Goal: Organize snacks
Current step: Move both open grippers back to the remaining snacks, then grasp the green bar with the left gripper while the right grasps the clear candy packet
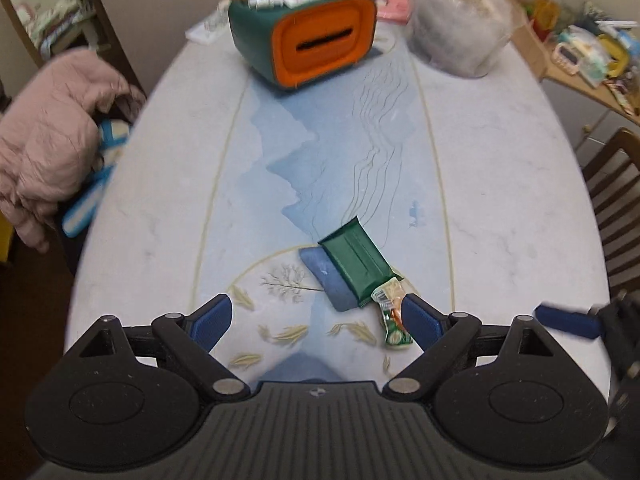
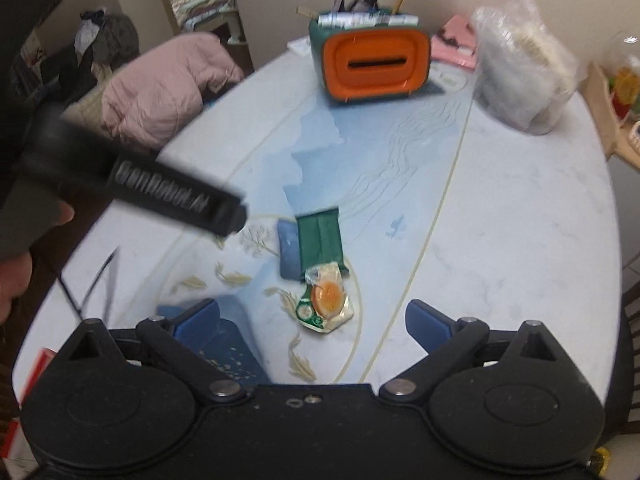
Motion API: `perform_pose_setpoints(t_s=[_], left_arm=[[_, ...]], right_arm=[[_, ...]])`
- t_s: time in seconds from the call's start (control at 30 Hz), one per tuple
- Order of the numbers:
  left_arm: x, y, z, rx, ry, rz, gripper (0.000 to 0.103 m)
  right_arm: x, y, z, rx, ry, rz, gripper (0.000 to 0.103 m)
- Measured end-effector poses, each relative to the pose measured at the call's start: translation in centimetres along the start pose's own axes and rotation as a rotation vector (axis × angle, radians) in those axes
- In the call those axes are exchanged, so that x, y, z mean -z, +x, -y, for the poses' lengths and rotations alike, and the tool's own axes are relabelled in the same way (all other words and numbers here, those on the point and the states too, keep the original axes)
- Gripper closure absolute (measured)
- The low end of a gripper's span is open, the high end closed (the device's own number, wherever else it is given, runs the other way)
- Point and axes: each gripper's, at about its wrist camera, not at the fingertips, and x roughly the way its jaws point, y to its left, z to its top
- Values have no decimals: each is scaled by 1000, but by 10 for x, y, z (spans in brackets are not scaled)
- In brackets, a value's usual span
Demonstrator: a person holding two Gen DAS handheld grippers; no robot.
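A dark green snack packet (image 1: 356,266) lies flat on the table, partly over a blue packet (image 1: 326,276); both show in the right wrist view, green (image 2: 320,240) and blue (image 2: 289,248). A clear wrapped snack with an orange disc (image 2: 328,296) lies at the green packet's near end; in the left wrist view it (image 1: 392,316) touches my right finger. My left gripper (image 1: 318,320) is open and empty, low over the table. My right gripper (image 2: 314,324) is open and empty, just short of the orange snack.
A green and orange organizer box (image 1: 308,36) stands at the table's far end beside a clear bag (image 1: 456,24). A pink jacket (image 1: 56,136) hangs off the left edge. A chair (image 1: 616,200) stands at the right. The left gripper's body (image 2: 132,184) crosses the right wrist view.
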Motion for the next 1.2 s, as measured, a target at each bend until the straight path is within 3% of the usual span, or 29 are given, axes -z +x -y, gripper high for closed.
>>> perform_pose_setpoints(t_s=[0.3, 0.67, 0.9, 1.0, 1.2], left_arm=[[-28, 80, 8, -14, -122, -114, 11], [-48, 137, 18, 13, -206, -195, 11], [-47, 154, 22, -15, -211, -198, 12], [-46, 158, 23, -19, -220, -202, 19], [-44, 159, 26, -44, -207, -180, 23]], right_arm=[[11, 70, 20, -3, 32, -76, 10], [6, 104, 23, -7, -9, -98, 18], [5, 120, 16, 4, -45, -106, 26], [7, 123, 11, 21, -67, -106, 31], [11, 126, 4, 57, -103, -93, 40]])
